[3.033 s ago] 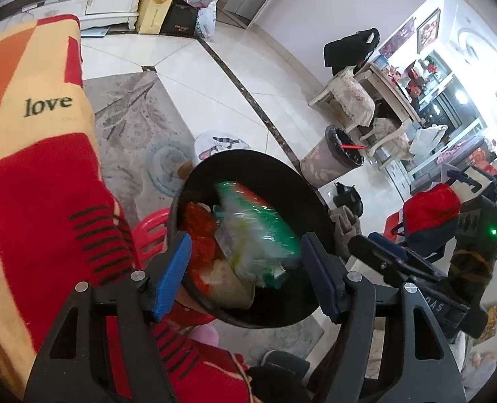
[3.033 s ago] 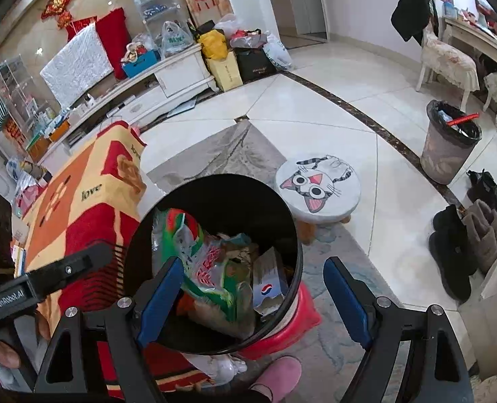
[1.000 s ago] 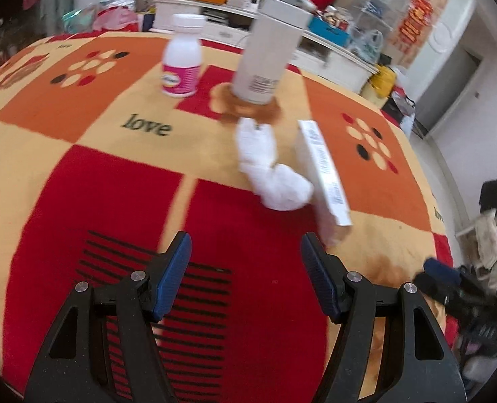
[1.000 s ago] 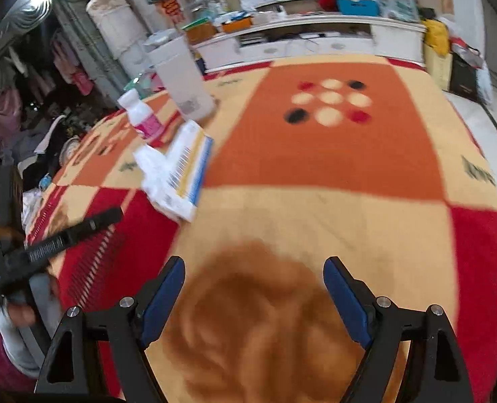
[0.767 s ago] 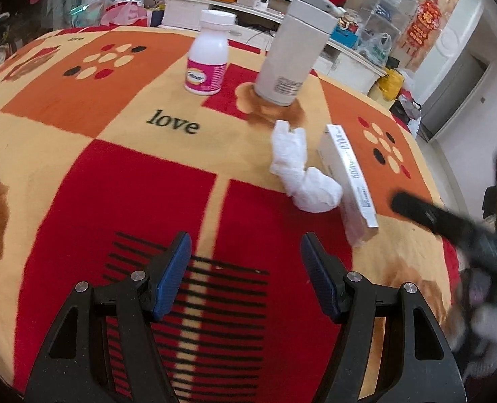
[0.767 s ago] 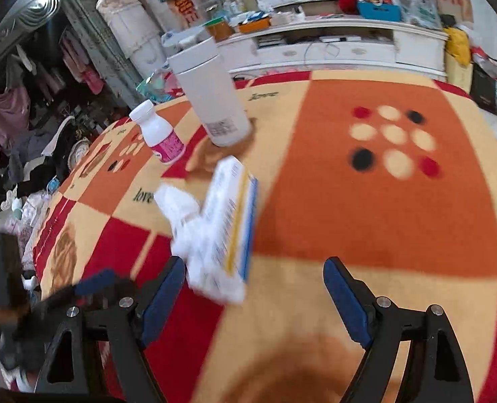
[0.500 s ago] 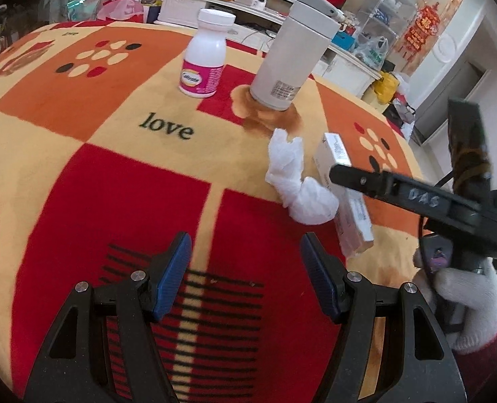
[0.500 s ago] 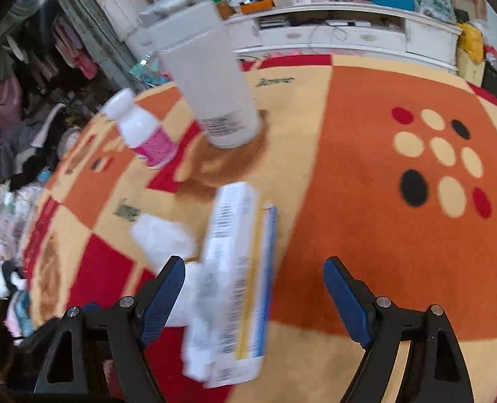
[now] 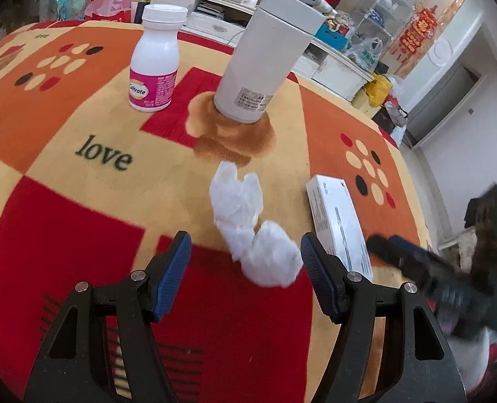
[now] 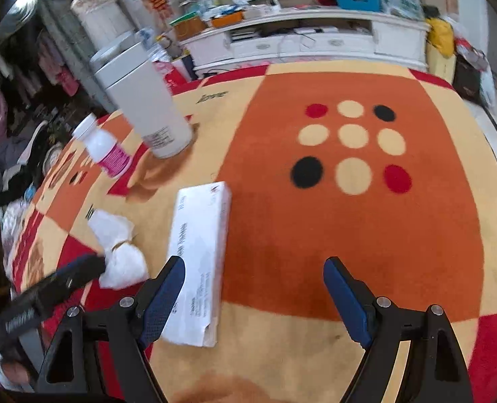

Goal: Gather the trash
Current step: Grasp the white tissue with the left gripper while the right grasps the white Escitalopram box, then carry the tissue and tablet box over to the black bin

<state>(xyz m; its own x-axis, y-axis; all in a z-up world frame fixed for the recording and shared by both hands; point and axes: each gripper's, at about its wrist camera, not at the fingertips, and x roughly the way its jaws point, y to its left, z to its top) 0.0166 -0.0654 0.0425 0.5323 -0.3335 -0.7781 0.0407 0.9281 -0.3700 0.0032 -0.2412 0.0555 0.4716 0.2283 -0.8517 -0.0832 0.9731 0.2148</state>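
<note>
- On the patterned blanket (image 9: 47,221), a crumpled white tissue (image 9: 248,228) lies between the word "love" and a flat white carton (image 9: 339,221); tissue and carton sit just beside each other, apparently apart.
- Left gripper (image 9: 245,268): jaws spread and empty, angled down at the blanket. The near lump of the tissue lies ahead of the fingertips, closer to the right-hand finger; whether that finger touches it cannot be told.
- Right gripper (image 10: 252,288): jaws spread and empty. Its left-hand finger overlaps the near end of the carton (image 10: 198,262) in this view; contact cannot be confirmed. The tissue (image 10: 121,252) lies to the left of the carton.
- Beyond the tissue, a white cylindrical flask (image 9: 265,53) stands upright on a brown patch of the pattern.
- Beside the flask stands a white pill bottle (image 9: 154,60) with a pink label, upright and well apart from the tissue.
- Behind the blanket, a white low cabinet (image 10: 315,43) carries assorted clutter; that part is blurred.
</note>
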